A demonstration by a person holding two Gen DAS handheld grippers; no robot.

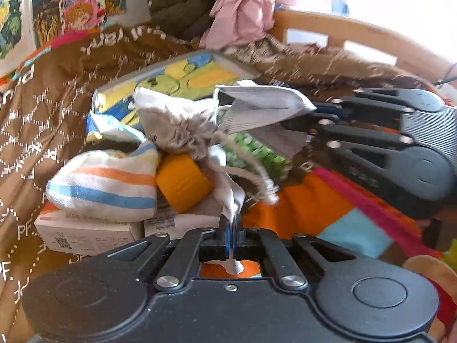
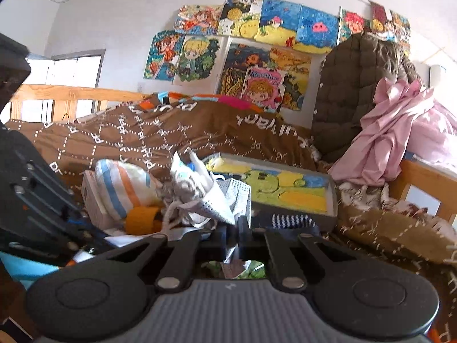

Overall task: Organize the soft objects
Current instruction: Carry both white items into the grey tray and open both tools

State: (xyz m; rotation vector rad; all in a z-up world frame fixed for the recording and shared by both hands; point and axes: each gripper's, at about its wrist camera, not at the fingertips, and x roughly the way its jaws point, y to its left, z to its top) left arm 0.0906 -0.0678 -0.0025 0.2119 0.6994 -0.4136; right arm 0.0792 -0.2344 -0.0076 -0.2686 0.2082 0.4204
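Note:
My left gripper [image 1: 232, 230] is shut on a strip of white cloth [image 1: 228, 191] that runs up to a beige drawstring pouch [image 1: 177, 125]. The pouch hangs over a pile on the bed: a striped cloth bag [image 1: 105, 183], an orange roll [image 1: 182, 183] and a green patterned piece [image 1: 254, 151]. From the right, my right gripper [image 1: 297, 125] is shut on a folded grey-white face mask [image 1: 262, 103]. In the right wrist view the same mask [image 2: 217, 203] sticks up from the right gripper [image 2: 232, 228], beside the striped bag [image 2: 122, 188].
White cardboard boxes [image 1: 85, 231] lie under the pile. A painted canvas [image 2: 285, 188] lies flat behind it on the brown patterned quilt [image 2: 142, 140]. A pink garment [image 2: 394, 131] and a dark padded jacket [image 2: 351, 85] hang at the right. A wooden bed rail [image 1: 357, 34] borders the far side.

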